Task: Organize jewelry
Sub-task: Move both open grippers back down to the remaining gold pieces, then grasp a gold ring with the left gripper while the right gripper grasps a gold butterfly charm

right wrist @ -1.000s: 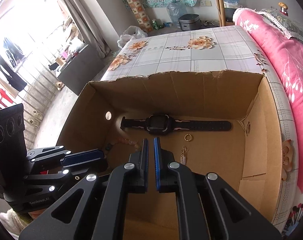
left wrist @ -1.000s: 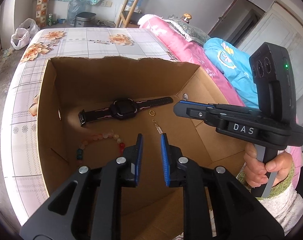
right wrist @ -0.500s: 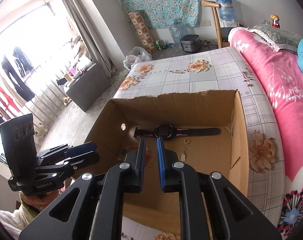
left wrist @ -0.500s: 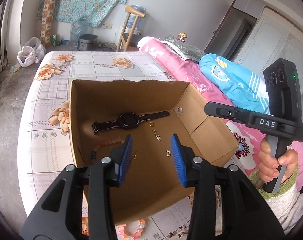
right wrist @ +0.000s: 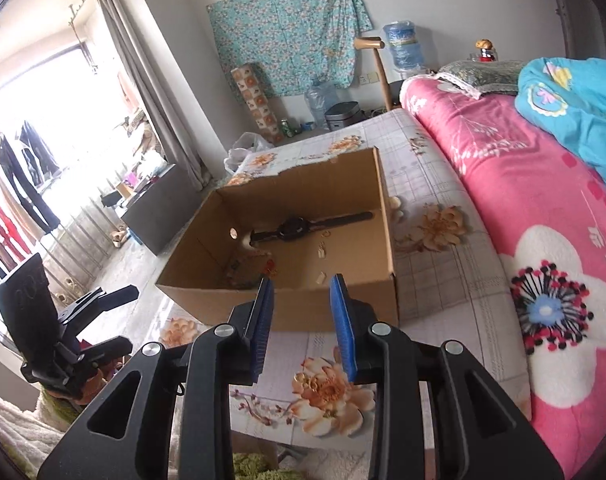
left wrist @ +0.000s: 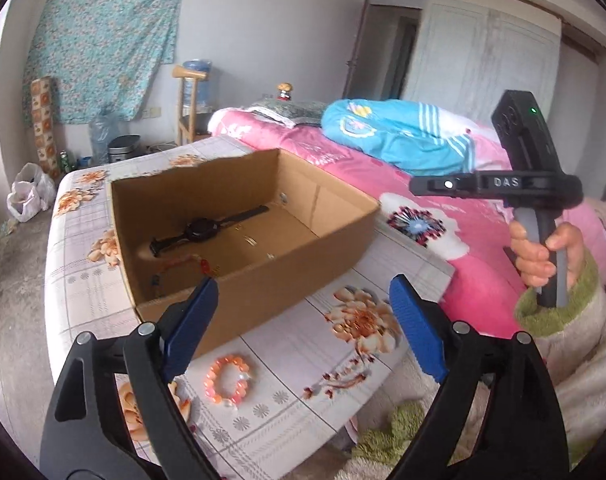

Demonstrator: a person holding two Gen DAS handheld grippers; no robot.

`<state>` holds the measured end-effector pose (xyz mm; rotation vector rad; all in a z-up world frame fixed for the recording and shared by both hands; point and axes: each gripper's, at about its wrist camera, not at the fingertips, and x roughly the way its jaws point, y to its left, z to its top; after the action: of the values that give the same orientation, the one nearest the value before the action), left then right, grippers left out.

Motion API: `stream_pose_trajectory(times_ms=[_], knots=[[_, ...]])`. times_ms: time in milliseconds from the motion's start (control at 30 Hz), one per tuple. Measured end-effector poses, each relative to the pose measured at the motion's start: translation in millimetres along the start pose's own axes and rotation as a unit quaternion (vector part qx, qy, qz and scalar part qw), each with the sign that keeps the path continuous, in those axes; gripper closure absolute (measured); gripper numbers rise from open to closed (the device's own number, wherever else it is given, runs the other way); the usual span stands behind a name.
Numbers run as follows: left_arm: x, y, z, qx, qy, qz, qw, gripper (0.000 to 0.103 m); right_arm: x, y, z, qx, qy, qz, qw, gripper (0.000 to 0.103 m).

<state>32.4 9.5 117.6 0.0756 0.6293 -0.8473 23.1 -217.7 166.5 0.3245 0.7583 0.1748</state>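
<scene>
Grippers come first, both with nothing in them. Left gripper [left wrist: 301,294] is opening wide, and right gripper [right wrist: 301,284] is opening a little. Just past the left one, a pink bead bracelet [left wrist: 227,378] lies on the flowery table [left wrist: 303,368], just beside the cardboard box [left wrist: 263,280]. Inside the box lie a black watch [left wrist: 201,228], some beads [left wrist: 183,262] and small shiny bits.
</scene>
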Motion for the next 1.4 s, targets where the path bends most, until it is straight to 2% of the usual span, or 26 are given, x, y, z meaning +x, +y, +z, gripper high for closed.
stream_pose_trajectory(times_ms=[100,233,300,367,433,600,700,767,800,867,1033,1133,1233,1400], knots=[[20.1,-14.4,-19.7,0.005,0.043,-0.01,0.999,0.018,16.8,-17.5,-30.3,0.041,0.038,-0.002,0.998,0.069],[58.0,-16.9,-39.6,-0.031,0.091,-0.001,0.9954,0.018,49.7,-34.3,-69.6,0.088,0.099,-0.014,0.991,0.069],[76.4,-19.1,-47.9,-0.028,0.11,0.034,0.9929,0.018,61.3,-35.1,-83.7,0.087,0.115,-0.03,0.989,0.069],[95.4,-22.5,-57.8,-0.006,0.143,0.087,0.9858,0.018,70.4,-33.3,-92.6,0.081,0.127,-0.04,0.988,0.069],[107.9,-26.0,-62.1,0.016,0.158,0.106,0.9816,0.018,77.5,-28.5,-97.2,0.065,0.132,-0.052,0.988,0.069],[114.9,-32.3,-59.3,0.028,0.136,0.088,0.9863,0.02,88.3,-16.7,-97.0,0.028,0.126,-0.061,0.99,0.069],[123.5,-38.2,-56.3,0.045,0.13,0.082,0.9871,0.033,94.6,-11.9,-97.2,0.011,0.122,-0.065,0.99,0.07],[130.2,-41.1,-55.6,0.059,0.13,0.076,0.9868,0.047,96.7,-8.0,-96.2,0.0,0.119,-0.069,0.991,0.07],[133.8,-42.0,-54.5,0.064,0.133,0.074,0.9863,0.05,98.0,-6.9,-95.9,-0.004,0.119,-0.068,0.991,0.07],[140.8,-42.1,-52.8,0.072,0.141,0.066,0.9852,0.062,99.4,-5.2,-96.8,-0.006,0.118,-0.065,0.991,0.07],[157.1,-44.9,-50.5,0.1,0.162,0.046,0.9806,0.07,98.4,-9.5,-95.2,0.0,0.114,-0.06,0.992,0.07],[161.0,-45.9,-48.1,0.109,0.164,0.03,0.9799,0.073,94.6,-13.3,-98.3,0.008,0.112,-0.058,0.992,0.07],[165.9,-44.4,-45.4,0.105,0.165,0.018,0.9805,0.082,93.2,-17.8,-99.9,0.014,0.11,-0.056,0.992,0.07],[171.6,-45.5,-43.0,0.114,0.166,0.007,0.9795,0.084,87.9,-23.0,-103.7,0.025,0.104,-0.056,0.993,0.07]])
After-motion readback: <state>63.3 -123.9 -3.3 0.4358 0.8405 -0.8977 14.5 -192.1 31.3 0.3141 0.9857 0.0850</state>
